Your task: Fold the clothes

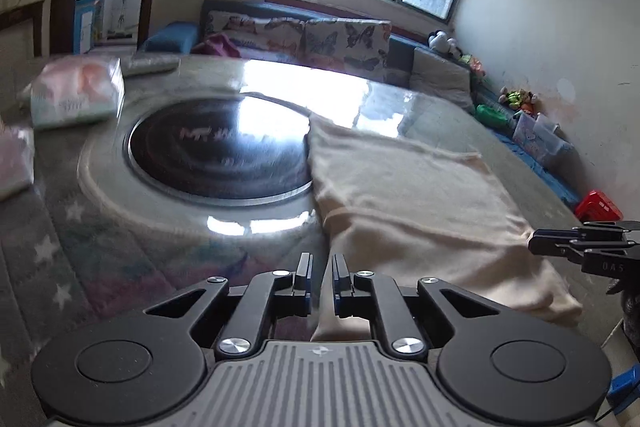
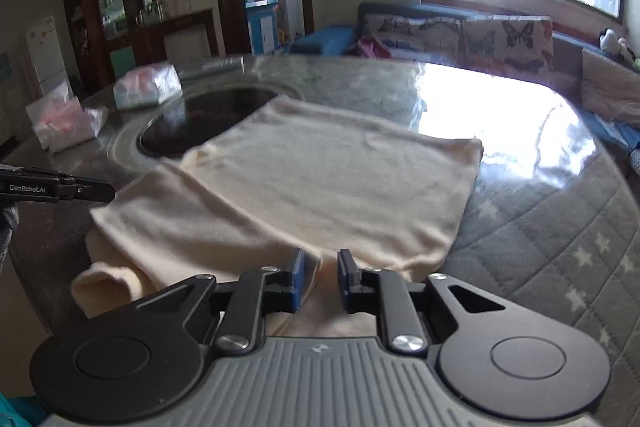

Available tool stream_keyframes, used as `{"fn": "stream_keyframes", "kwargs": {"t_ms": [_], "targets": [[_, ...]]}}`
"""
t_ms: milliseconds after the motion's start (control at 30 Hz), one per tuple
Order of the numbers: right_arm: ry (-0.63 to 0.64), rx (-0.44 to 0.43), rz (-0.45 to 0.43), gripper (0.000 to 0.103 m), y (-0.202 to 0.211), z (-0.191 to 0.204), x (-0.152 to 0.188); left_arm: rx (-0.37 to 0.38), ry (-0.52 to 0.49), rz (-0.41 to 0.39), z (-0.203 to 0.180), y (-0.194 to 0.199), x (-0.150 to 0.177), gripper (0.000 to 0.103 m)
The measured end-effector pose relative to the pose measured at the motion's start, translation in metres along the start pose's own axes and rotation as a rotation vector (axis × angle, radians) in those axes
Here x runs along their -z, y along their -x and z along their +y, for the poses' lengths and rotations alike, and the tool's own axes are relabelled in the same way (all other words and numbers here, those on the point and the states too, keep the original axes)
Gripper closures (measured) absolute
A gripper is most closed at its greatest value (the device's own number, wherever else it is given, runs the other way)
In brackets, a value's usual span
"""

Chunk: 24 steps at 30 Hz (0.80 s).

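Observation:
A cream garment (image 2: 328, 187) lies flat on the round table, partly over the black cooktop disc; it also shows in the left wrist view (image 1: 420, 195). Its near edge hangs over the table's front. My left gripper (image 1: 321, 267) is at the garment's near left edge, its jaws a narrow gap apart with nothing clearly between them. My right gripper (image 2: 321, 269) is at the near edge of the garment, jaws a small gap apart over the cloth, no cloth clearly pinched. Each gripper shows at the side of the other's view, the right (image 1: 580, 247) and the left (image 2: 60, 187).
The table (image 2: 540, 227) has a quilted star-pattern cover. A black inset cooktop (image 1: 216, 151) sits in its middle. Plastic-wrapped packs (image 1: 76, 95) lie at the far left. A sofa with butterfly cushions (image 1: 300, 35) stands behind. Toys and a red crate (image 1: 598, 207) line the right wall.

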State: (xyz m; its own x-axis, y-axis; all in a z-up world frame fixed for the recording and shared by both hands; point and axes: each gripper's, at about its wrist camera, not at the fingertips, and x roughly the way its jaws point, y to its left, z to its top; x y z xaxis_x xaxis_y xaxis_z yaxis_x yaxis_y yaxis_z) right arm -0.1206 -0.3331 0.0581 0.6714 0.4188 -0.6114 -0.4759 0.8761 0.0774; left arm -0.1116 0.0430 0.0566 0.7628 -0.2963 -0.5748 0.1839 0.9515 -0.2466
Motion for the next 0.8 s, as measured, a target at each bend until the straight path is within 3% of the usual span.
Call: {"fn": "stream_keyframes", "kwargs": {"t_ms": [200, 333, 500, 667, 800], "targets": [[0.083, -0.070, 0.021, 0.081, -0.009, 0.018, -0.003, 0.097, -0.078, 0.019, -0.033, -0.031, -0.017, 0.092], [0.147, -0.077, 0.062, 0.072, -0.023, 0.027, 0.004, 0.075, -0.101, 0.075, -0.038, -0.059, -0.012, 0.092], [0.214, -0.093, 0.056, 0.067, -0.004, 0.038, 0.008, 0.109, -0.179, 0.061, -0.042, -0.037, -0.006, 0.084], [0.295, -0.097, 0.088, 0.067, -0.001, 0.048, 0.022, 0.170, -0.307, 0.075, -0.063, -0.017, 0.013, 0.083], [0.277, -0.096, 0.069, 0.067, 0.003, 0.047, 0.018, 0.206, -0.429, 0.082, -0.083, -0.012, 0.030, 0.083]]}}
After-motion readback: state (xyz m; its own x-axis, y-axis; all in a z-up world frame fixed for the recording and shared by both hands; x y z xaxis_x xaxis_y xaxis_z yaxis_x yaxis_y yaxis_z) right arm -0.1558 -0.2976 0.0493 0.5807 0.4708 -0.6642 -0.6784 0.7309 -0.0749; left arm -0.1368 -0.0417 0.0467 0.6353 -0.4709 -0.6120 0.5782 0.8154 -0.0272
